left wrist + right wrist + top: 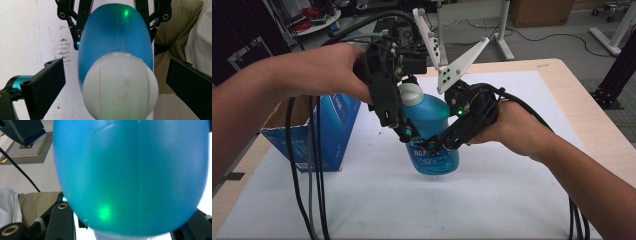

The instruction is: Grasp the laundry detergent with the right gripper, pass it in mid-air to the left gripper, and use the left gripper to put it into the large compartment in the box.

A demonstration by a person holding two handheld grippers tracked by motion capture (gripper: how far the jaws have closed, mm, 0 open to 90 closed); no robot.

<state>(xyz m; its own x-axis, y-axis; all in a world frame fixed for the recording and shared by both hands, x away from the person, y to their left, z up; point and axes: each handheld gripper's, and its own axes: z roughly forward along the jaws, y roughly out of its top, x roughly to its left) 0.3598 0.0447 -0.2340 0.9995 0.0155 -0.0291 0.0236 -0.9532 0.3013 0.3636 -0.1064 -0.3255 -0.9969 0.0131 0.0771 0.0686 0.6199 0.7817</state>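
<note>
No legible text found. The blue bottle (pixel 429 130) carries a label low on its body with white print, too blurred to read. The blue carton (pixel 329 132) on the desk (pixel 512 200) shows pale markings on its face, likewise unreadable. No numbers or signs can be made out.

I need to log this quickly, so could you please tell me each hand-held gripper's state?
Left hand-held gripper: open, jaws either side of the white cap, apart from it.
Right hand-held gripper: shut on the blue bottle.
</note>
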